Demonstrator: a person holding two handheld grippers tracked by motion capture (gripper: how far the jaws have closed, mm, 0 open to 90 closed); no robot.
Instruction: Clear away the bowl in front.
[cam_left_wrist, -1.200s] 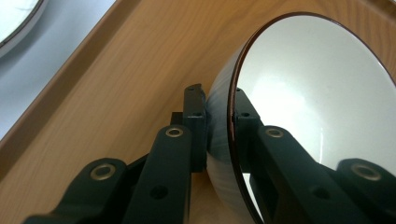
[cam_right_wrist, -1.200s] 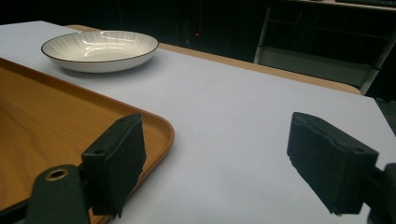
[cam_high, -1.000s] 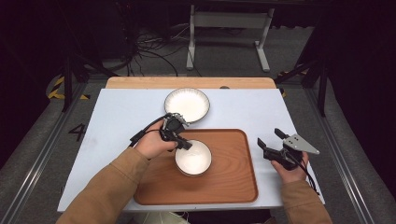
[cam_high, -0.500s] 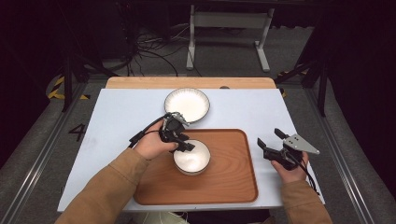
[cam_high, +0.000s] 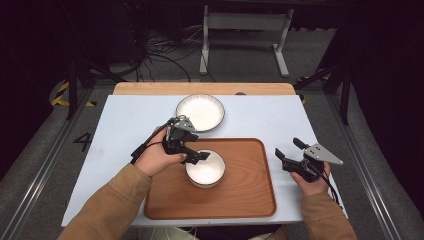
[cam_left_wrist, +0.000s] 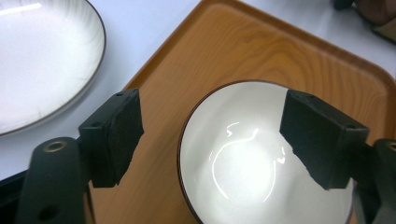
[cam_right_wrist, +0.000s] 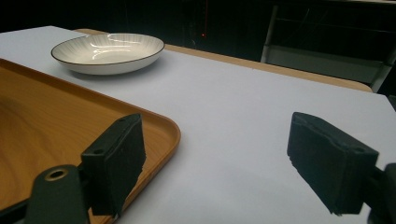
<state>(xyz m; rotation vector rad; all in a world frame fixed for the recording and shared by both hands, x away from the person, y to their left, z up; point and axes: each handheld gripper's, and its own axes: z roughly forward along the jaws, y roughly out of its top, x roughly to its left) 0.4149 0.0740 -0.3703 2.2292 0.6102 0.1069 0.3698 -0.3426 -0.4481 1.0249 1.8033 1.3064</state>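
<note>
— Look at the left gripper (cam_high: 196, 156): its jaws have just been opening, and now they stand wide apart with nothing pressed between them. One pad hangs over the bare wood, the other over the rim of the small bowl (cam_high: 205, 168).

— So the bowl is let go?

— I'd say so. In the left gripper view the bowl (cam_left_wrist: 261, 154) sits flat on the tray (cam_left_wrist: 233, 51), below the jaws and toward the pad on that view's right, with no pad touching it.

— Where on the tray?

— Near the tray's (cam_high: 250, 200) far left corner, just inside the rim. The plate (cam_high: 200, 112) lies off the tray, just past that same far edge, on the white table (cam_high: 115, 130).

— And the right gripper (cam_high: 290, 150)?

— Released too, jaws wide, holding nothing. It hovers just off the tray's right edge, well apart from the bowl. Its own view shows the tray's corner (cam_right_wrist: 154, 126) by one jaw and the plate (cam_right_wrist: 108, 51) farther off.

— Which hand takes the plate, you think?

— The left, I'd guess. The plate lies just beyond its jaws, away from the person, while the right gripper would have to cross the whole tray. A round plate has no long axis, so any part of the rim will do.
</note>
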